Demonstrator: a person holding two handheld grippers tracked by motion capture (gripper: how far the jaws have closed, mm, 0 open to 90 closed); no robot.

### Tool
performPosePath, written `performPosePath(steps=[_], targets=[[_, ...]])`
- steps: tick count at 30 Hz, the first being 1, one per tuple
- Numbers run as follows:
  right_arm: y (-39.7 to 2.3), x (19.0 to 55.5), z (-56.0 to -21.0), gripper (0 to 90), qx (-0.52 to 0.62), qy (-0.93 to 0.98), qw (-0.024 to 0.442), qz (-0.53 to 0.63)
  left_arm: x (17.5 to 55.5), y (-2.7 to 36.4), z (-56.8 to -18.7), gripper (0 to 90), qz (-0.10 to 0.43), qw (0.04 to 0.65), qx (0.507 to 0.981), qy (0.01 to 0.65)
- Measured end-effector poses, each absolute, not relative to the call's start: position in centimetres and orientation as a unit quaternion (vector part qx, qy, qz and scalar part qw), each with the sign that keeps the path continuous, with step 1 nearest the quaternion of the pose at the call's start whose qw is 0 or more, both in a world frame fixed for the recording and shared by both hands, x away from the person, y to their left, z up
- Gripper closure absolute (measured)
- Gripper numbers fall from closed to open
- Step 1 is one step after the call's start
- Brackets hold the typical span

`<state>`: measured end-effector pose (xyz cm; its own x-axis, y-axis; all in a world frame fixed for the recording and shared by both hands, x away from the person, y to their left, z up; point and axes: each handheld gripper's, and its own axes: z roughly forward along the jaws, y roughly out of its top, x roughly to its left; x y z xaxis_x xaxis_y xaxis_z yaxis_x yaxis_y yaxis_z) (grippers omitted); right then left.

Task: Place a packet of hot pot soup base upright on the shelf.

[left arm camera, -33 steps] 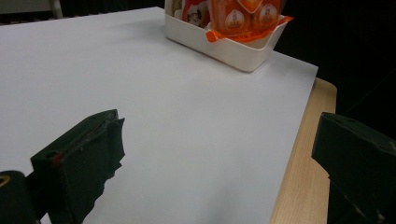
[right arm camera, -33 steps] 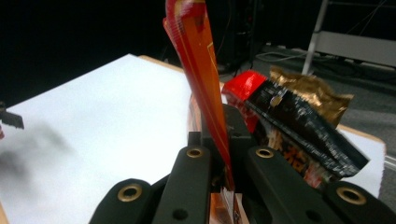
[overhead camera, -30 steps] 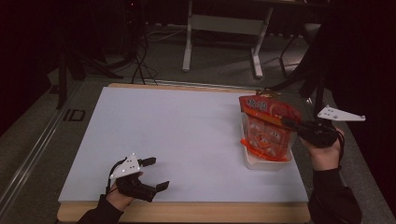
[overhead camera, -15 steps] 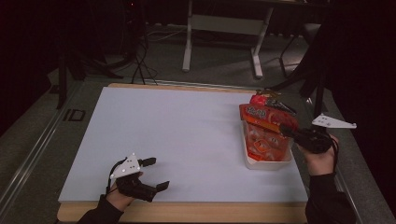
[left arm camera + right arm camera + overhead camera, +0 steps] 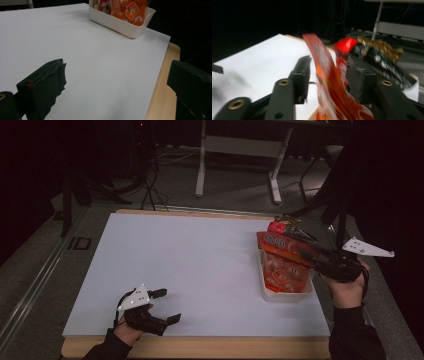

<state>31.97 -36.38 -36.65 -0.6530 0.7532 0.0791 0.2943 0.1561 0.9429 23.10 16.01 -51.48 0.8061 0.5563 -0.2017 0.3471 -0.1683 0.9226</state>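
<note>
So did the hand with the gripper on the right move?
Yes. The right gripper has slid down along the white tub toward its near end. Its jaws have just been opening, with the orange packet between them.

The place looks like a lab or recording studio set up for test work, not a home. At the centre stands a wooden table (image 5: 200,347) topped with a plain white sheet (image 5: 185,265), lit brightly while everything around it falls into darkness. At twelve o'clock, beyond the table, the pale metal legs of a workbench frame (image 5: 240,155) stand on a grey carpeted floor (image 5: 240,195). At eleven o'clock, black stands and loose cables (image 5: 147,185) gather on the floor. At nine o'clock a metal rail (image 5: 30,285) runs along the floor beside the table, with the letters "ID" (image 5: 79,243) marked next to it. At three o'clock hangs only dark backdrop.
</note>
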Motion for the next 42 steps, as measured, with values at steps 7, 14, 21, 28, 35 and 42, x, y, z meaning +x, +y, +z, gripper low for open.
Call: performPosePath(steps=[7, 14, 21, 28, 35, 42], targets=[[-34.5, 31.3, -33.6, 38.2, 0.336, 0.730, 0.218, 0.554, 23.2, 16.1, -51.6, 1.9, 0.091, 0.573, 0.758, 0.299], [-32.7, 31.0, -32.3, 24.7, 0.326, 0.729, 0.198, 0.568, 23.2, 16.2, -51.6, 1.9, 0.088, 0.575, 0.755, 0.302], [-31.0, 30.1, -32.5, 15.9, 0.302, 0.734, 0.177, 0.583, 23.1, 16.2, -51.6, 1.9, 0.089, 0.576, 0.755, 0.301], [-28.8, 29.5, -33.8, 13.9, 0.287, 0.746, 0.145, 0.583, 23.1, 16.3, -51.5, 1.9, 0.091, 0.576, 0.754, 0.301], [-26.9, 29.2, -35.2, 13.7, 0.271, 0.762, 0.121, 0.575, 23.1, 16.4, -51.5, 1.9, 0.092, 0.577, 0.753, 0.302], [-25.9, 29.0, -36.2, 13.6, 0.258, 0.769, 0.116, 0.574, 23.1, 16.4, -51.5, 1.9, 0.092, 0.577, 0.753, 0.302]])
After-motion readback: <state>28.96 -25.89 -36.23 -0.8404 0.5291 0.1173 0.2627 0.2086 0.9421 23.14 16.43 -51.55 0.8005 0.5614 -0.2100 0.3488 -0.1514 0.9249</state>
